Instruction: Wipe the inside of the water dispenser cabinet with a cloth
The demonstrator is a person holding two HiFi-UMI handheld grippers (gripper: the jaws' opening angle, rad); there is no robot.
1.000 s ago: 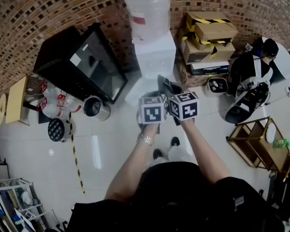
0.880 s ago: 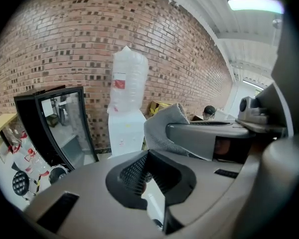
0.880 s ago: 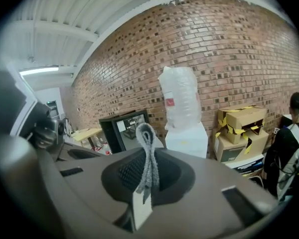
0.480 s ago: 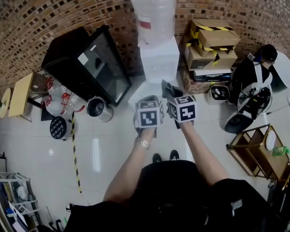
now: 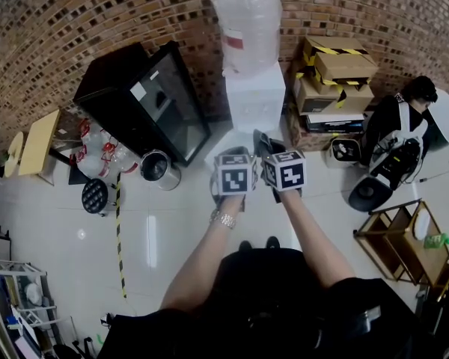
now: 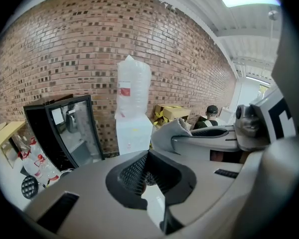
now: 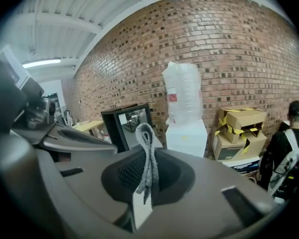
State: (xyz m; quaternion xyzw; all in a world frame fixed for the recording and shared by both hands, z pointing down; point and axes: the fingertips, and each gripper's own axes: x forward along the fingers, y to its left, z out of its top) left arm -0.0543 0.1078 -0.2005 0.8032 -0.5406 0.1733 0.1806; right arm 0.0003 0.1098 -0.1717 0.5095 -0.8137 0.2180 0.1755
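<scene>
Right gripper [image 7: 143, 188] pinches the cloth [image 7: 149, 148], a soft, light fold standing above its jaws. Left gripper [image 6: 148, 177]: jaws together, nothing between. I judge a deep pinch is needed, since wiping drag in the dispenser [image 7: 187, 133] ahead could pull the cloth free.

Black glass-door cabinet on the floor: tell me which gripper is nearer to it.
Left. The left gripper is right of the black glass-door cabinet; the right gripper, holding the grey cloth, is farther right.

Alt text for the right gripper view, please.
The right gripper is shut on a folded grey cloth that stands up between its jaws. Ahead, a white water dispenser stands against a brick wall, a black glass-door cabinet to its left, cardboard boxes to its right.
</scene>
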